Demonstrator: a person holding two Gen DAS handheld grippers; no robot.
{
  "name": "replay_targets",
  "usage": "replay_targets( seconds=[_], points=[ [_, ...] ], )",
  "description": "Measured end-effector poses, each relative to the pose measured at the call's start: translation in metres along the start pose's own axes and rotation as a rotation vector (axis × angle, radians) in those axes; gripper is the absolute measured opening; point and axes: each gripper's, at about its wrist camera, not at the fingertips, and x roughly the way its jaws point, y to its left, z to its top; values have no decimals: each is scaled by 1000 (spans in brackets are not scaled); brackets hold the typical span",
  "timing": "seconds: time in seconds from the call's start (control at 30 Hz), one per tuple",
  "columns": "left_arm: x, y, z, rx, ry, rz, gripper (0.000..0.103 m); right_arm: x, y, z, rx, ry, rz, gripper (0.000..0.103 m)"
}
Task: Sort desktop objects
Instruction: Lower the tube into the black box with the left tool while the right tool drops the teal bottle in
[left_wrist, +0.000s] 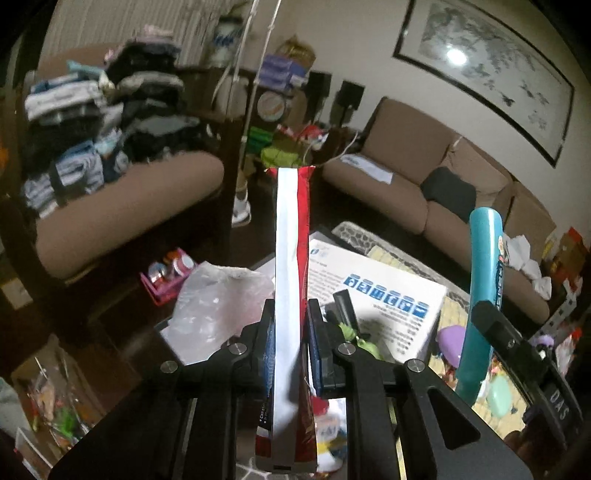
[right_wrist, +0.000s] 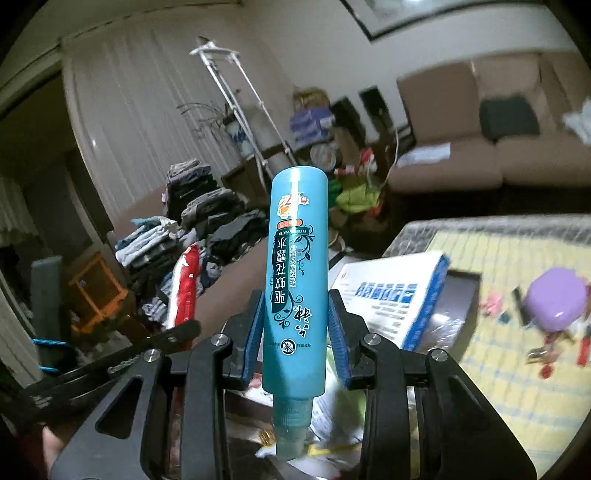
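Observation:
My left gripper (left_wrist: 291, 314) is shut on a long red and white snack packet (left_wrist: 291, 258), held edge-on and pointing away, high above the table. The packet also shows at the left of the right wrist view (right_wrist: 184, 288). My right gripper (right_wrist: 295, 314) is shut on a teal spray bottle (right_wrist: 295, 258), held upside down with its cap toward the camera. That bottle and the right gripper's finger also show at the right of the left wrist view (left_wrist: 480, 295).
A white and blue box (left_wrist: 376, 295) lies on the table beside a crumpled clear plastic bag (left_wrist: 218, 302). A purple case (right_wrist: 557, 299) and small toys lie on a yellow mat (right_wrist: 498, 332). A pink basket (left_wrist: 166, 277), brown sofas and stacked clothes stand beyond.

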Motion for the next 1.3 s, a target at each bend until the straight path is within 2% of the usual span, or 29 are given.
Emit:
replay_targets(
  seconds=[0.1, 0.2, 0.23, 0.37, 0.43, 0.47, 0.5, 0.53, 0.6, 0.67, 0.7, 0.73, 0.87, 1.0, 1.07, 1.1, 1.17, 1.3],
  points=[
    [34, -2, 12, 6, 76, 5, 15, 30, -26, 11, 103, 46, 14, 31],
    [62, -15, 16, 116, 149, 29, 15, 56, -64, 15, 304, 58, 84, 31],
    [76, -20, 13, 169, 195, 43, 15, 68, -74, 13, 359, 82, 90, 31],
    [112, -32, 5, 236, 291, 83, 15, 116, -94, -8, 395, 227, 42, 31],
    [123, -35, 2, 234, 329, 61, 18, 129, -101, -19, 428, 279, 21, 31],
    [125, -36, 3, 225, 329, 56, 20, 133, -102, -22, 421, 290, 22, 31],
    [124, -37, 4, 213, 323, 65, 32, 137, -101, -22, 408, 310, 24, 31],
    [120, -36, 8, 195, 307, 88, 49, 140, -100, -22, 395, 327, 19, 31],
    [106, -38, 13, 174, 272, 105, 65, 134, -102, -22, 381, 323, 9, 35],
    [83, -41, 21, 154, 215, 83, 69, 120, -102, -18, 399, 293, 27, 51],
    [72, -41, 24, 147, 192, 71, 74, 110, -104, -13, 408, 273, 30, 65],
    [57, -43, 27, 136, 155, 61, 79, 100, -103, -8, 406, 250, 24, 68],
    [9, -54, 36, 112, 29, 42, 82, 54, -92, 17, 330, 191, 3, 68],
    [-33, -76, 25, 123, -83, -16, 87, 1, -74, 34, 156, 139, -112, 69],
    [-46, -88, 10, 120, -122, -42, 96, -22, -59, 39, 23, 122, -263, 70],
    [-47, -93, 4, 122, -123, -45, 98, -36, -50, 39, -82, 112, -417, 72],
    [-42, -110, -9, 158, -74, -39, 98, -51, -42, 37, -203, 100, -564, 75],
    [-33, -142, -26, 240, -10, -65, 98, -83, -51, 33, -262, 122, -707, 76]
  ],
)
